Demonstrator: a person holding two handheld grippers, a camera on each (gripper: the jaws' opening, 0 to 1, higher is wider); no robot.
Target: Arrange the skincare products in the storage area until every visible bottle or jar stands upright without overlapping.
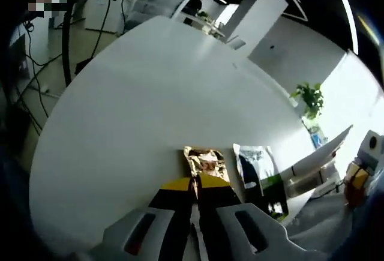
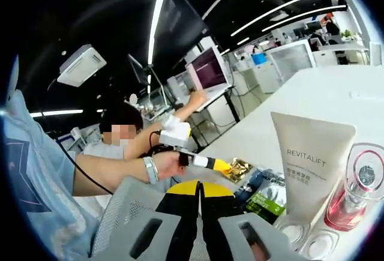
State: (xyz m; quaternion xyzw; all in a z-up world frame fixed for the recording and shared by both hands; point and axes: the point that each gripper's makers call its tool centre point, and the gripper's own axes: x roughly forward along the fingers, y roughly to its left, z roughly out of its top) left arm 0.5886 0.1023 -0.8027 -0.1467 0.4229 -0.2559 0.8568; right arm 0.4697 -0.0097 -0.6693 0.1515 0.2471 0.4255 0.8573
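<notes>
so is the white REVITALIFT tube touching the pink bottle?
Cannot tell. In the right gripper view the white tube and pink bottle stand side by side with edges overlapping in the image, so neither contact nor a gap shows plainly.

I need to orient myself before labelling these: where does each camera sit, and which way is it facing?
Left gripper view: rides the left gripper, looks across the white table over a gold packet; jaws closed.
Right gripper view: rides the right gripper, faces the person's hand and the left gripper, beside a Revitalift tube.
Shared: gold packet, table.
</notes>
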